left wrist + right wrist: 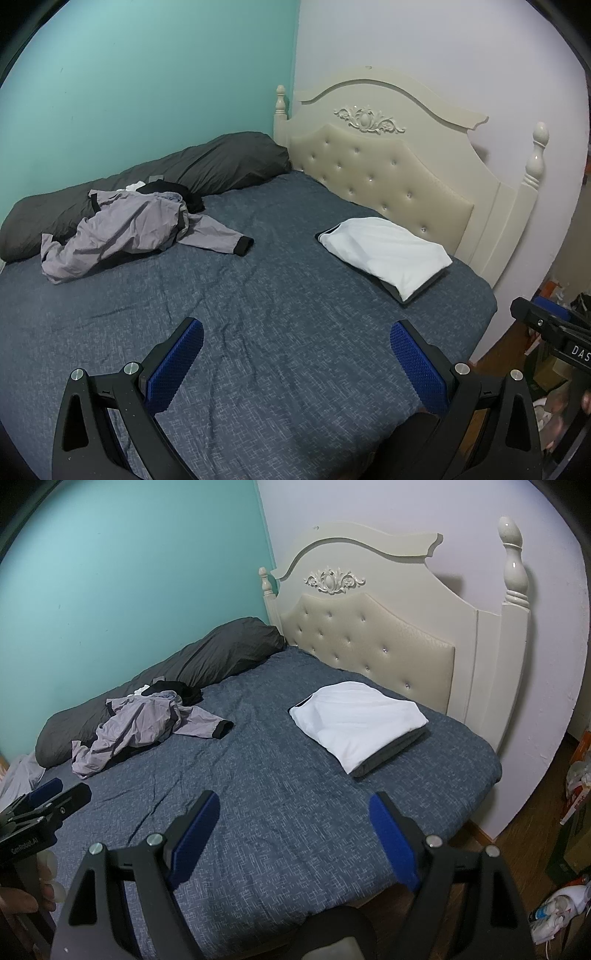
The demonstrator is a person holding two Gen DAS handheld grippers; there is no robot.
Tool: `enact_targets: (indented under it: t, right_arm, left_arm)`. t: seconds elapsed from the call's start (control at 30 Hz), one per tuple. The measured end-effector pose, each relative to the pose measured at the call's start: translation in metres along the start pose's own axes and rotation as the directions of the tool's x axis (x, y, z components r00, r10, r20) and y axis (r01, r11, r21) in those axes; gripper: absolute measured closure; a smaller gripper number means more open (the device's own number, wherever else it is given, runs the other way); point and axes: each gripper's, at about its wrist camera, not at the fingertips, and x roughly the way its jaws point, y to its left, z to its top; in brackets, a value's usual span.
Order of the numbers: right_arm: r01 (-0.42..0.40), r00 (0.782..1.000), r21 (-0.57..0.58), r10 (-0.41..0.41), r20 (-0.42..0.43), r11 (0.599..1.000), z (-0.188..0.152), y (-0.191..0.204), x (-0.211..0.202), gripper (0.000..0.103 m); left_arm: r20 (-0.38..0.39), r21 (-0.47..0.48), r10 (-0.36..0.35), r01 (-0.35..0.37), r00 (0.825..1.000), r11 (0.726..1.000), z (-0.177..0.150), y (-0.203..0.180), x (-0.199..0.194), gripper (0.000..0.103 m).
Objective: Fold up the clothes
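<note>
Clothes: we see a crumpled lilac jacket with black cuffs, thin wrinkled fabric, lying well ahead and to the left of both tongs, one sleeve stretched out flat toward the middle of the bed.
Black garment: bunched just behind the jacket, touching it; a small white scrap pokes out beside it, we cannot tell what it is.
Folded stack: white garment, smooth and rectangular, sits on a dark grey folded piece, ahead and to the right of the tongs, near the headboard.
Left gripper: jaws spread wide, nothing between them, blue dimpled pads on black frames, hovering over bare sheet.
Right gripper: jaws likewise apart and empty, blue pads, over the near edge of the bed.
Bed sheet: dark blue with a fine white crosshatch weave, lightly creased.
Duvet roll: dark grey, puffy, long, along the teal wall beyond the jacket.
Headboard: cream, tufted padded panel, carved scroll on top, turned posts.
</note>
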Motion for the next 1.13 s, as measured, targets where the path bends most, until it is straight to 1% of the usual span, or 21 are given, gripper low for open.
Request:
enact_targets:
  t: [0.3,0.63,1.13]
  right_arm:
    - [0.002,1.000,-0.001,-0.002,0.005,1.000,-0.0009,0.0010,-0.0021,0.019]
    - [0.001,1.000,0.000,-0.001,0.006,1.000,-0.0002,0.0003,-0.0036,0.019]
    - [-0.002,1.000,0.001,0.002,0.009,1.000,0.0010,0.0000,-0.0039,0.019]
  left_arm:
    - [0.007,-0.006,0.008,-0.008,1.000,1.000,0.0000,-0.0010,-0.0006,0.000]
    - [0.002,-0.004,-0.004,0.004,1.000,1.000,0.0010,-0.0017,-0.0005,0.000]
    - [-0.001,-0.008,-0.004,0.004,1.000,1.000,0.0008,-0.0031,-0.0004,0.000]
